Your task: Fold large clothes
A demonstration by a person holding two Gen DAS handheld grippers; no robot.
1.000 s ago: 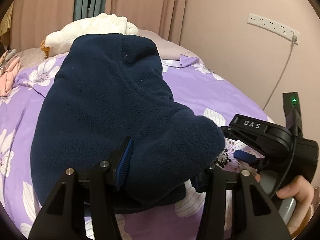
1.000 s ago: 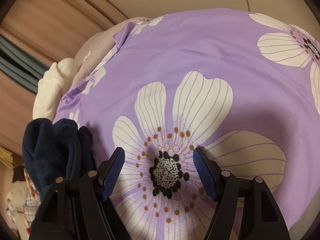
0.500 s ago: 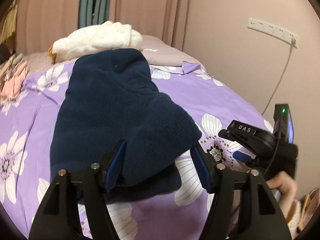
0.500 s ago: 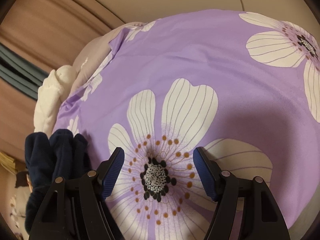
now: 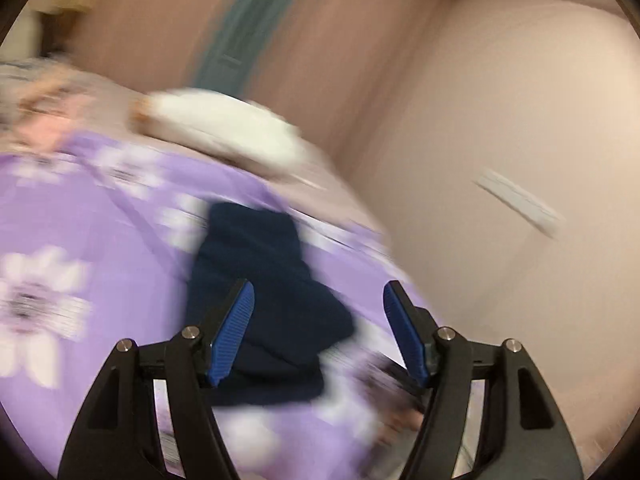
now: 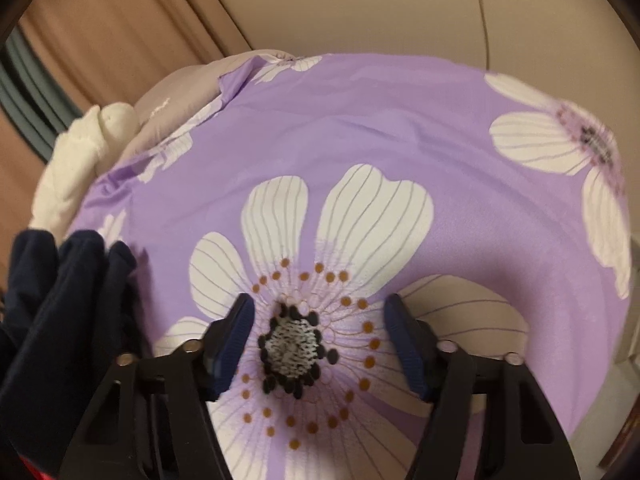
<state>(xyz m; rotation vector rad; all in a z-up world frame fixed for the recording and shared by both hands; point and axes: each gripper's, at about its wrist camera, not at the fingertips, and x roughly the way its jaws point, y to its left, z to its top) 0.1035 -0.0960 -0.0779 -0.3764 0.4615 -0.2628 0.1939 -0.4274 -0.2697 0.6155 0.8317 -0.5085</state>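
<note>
A dark navy fleece garment [image 5: 260, 280] lies folded on the purple flowered bedspread [image 5: 100, 248]; the left wrist view is blurred by motion. My left gripper [image 5: 318, 308] is open and empty, held above and back from the garment. In the right wrist view the garment [image 6: 60, 300] shows as stacked folds at the left edge. My right gripper [image 6: 320, 320] is open and empty, low over a white flower on the bedspread [image 6: 360, 128], to the right of the garment.
A white plush toy [image 5: 224, 128] and a pale pillow [image 6: 176, 96] lie at the head of the bed by the curtains [image 5: 328, 40]. A wall with a power strip [image 5: 520, 204] runs along the right side. Pinkish items [image 5: 40, 120] lie far left.
My left gripper has let go of the fleece, pulled back and risen quickly, so the garment looks smaller and farther. My right gripper has shifted slightly over the flower, still open.
</note>
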